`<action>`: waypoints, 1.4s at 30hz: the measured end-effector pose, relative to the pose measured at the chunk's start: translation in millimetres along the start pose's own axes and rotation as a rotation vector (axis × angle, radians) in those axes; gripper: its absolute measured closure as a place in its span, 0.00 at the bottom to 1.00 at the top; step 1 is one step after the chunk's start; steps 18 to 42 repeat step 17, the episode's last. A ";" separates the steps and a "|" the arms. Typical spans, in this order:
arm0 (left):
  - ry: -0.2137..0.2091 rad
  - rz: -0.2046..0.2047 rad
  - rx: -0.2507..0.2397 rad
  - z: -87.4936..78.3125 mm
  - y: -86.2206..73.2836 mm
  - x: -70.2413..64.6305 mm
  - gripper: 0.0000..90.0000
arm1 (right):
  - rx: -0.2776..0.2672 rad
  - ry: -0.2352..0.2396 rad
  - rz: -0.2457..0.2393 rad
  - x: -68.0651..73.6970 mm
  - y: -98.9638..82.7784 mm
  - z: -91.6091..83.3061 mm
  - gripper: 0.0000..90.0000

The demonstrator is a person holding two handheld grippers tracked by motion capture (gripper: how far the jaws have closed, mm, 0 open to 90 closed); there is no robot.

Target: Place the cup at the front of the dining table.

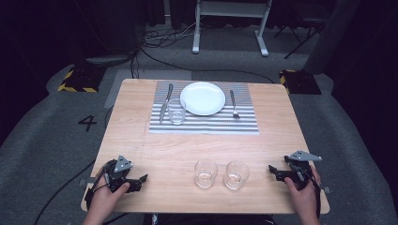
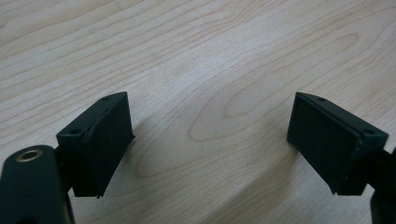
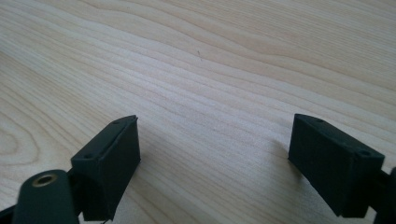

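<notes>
While two glasses (image 1: 206,173) stand between them, each hand-held gripper (image 1: 142,178) gapes empty.

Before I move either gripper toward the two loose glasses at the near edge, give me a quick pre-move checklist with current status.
1. Left gripper open and empty: ok, jaws wide apart over bare wood.
2. Right gripper open and empty: ok, same.
3. Both near glasses upright: ok, the left glass and right glass stand side by side, apart.
4. Path from each gripper to its nearer glass free: ok, only table between.
5. Setting on the placemat undisturbed: ok, plate, knife, fork and third glass in place.
6. Glasses empty: cannot tell.
</notes>
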State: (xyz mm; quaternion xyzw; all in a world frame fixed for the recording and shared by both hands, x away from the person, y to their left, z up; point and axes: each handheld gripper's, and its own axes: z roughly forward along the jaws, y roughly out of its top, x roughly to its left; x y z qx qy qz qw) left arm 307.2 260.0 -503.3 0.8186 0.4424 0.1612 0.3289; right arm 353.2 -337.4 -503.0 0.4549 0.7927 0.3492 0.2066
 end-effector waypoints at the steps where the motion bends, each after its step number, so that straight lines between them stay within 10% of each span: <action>1: 0.003 0.001 0.000 -0.1 0.0 0.1 0.16 | 0.000 0.000 0.000 0.0 0.0 0.0 0.18; 42: 0.006 -0.003 0.001 0.2 0.4 -0.1 0.16 | 0.000 0.000 0.000 0.0 0.0 0.0 0.18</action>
